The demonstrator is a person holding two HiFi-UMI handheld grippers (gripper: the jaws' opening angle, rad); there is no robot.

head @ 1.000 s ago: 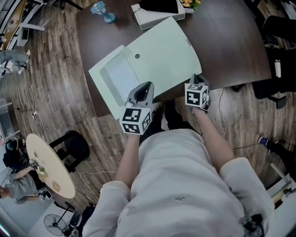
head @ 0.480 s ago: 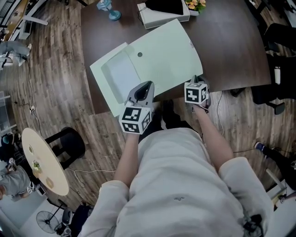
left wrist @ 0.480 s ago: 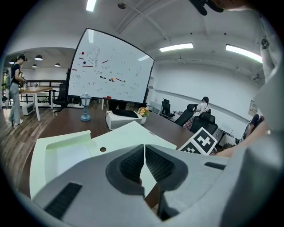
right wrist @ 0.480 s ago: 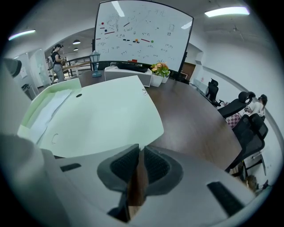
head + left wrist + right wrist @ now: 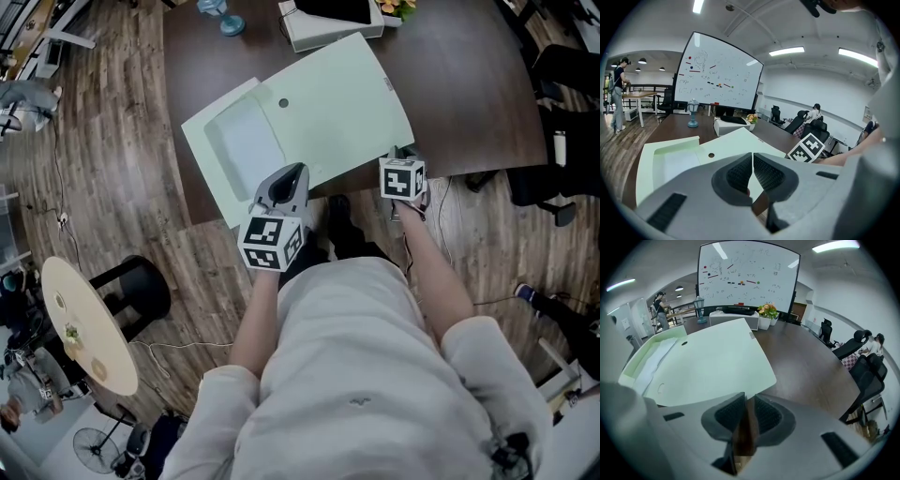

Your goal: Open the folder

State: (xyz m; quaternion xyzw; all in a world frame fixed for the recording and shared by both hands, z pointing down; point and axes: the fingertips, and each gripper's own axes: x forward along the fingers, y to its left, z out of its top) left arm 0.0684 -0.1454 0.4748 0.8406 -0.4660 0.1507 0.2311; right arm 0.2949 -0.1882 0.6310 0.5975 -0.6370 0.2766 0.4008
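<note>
Pale-green folder (image 5: 319, 103) lies flat on the table (image 5: 469, 94), its near edge at both grippers' tips. Left gripper (image 5: 753, 155) has its pads meeting at the tips; whether they nip the folder I cannot tell. Right gripper (image 5: 746, 399) has just been opening its jaws to a narrow gap, nothing pinched, the folder's corner just ahead. Best, I judge: slip 1 jaw under the top layer only, close, lift, while the left steadies the base.
</note>
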